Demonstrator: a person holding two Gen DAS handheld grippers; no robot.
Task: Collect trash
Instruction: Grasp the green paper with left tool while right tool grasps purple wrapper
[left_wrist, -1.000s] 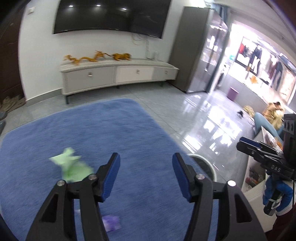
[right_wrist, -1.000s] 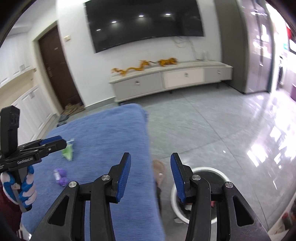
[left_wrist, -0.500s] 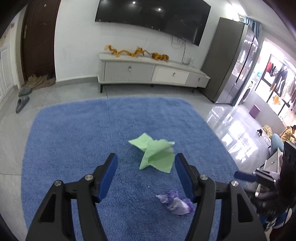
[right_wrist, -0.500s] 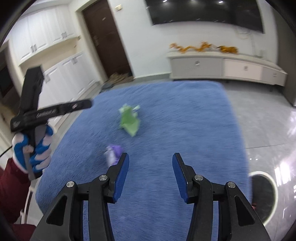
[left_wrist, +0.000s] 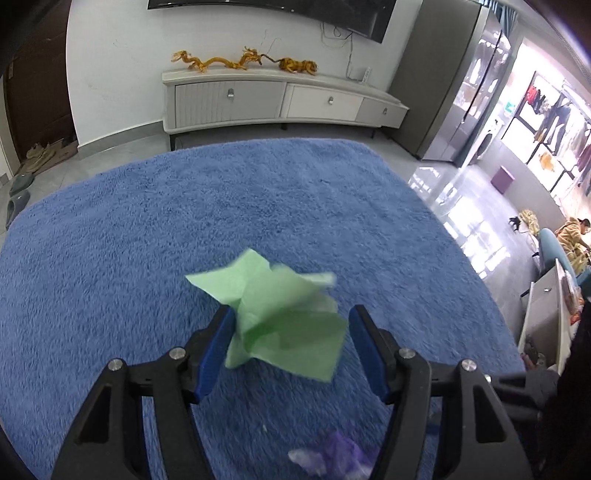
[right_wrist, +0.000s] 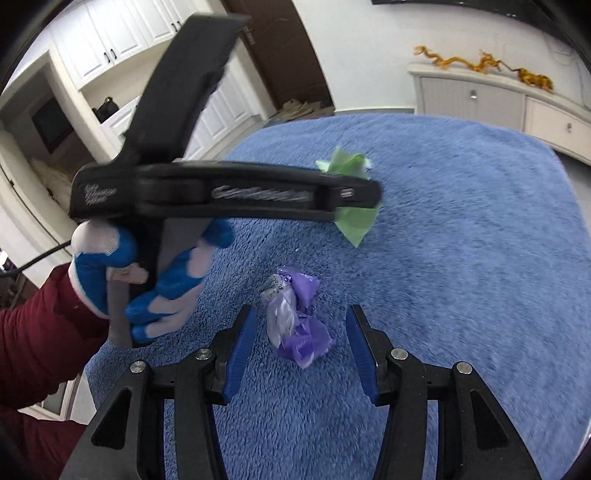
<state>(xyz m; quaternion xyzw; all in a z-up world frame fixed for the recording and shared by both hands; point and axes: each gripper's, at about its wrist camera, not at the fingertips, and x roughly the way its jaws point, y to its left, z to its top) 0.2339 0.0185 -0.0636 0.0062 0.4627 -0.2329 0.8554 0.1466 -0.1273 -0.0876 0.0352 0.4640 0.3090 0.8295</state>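
Observation:
A crumpled green paper lies on the blue rug. My left gripper is open and straddles it, one blue pad close on each side. A crumpled purple wrapper lies nearer, at the bottom edge of that view. In the right wrist view the purple wrapper sits between the tips of my open right gripper, with a gap on both sides. There the left gripper shows side-on, held by a blue-and-white gloved hand, its tip over the green paper.
A white TV cabinet with gold dragon ornaments stands against the far wall. Slippers lie on the left floor. Glossy tiles and a white desk lie to the right, with a seated person beyond. White cupboards line the left side.
Both grippers have come down toward the rug. The left one has closed in on the green paper and now straddles it. The right one swung from the bin side to the purple wrapper.

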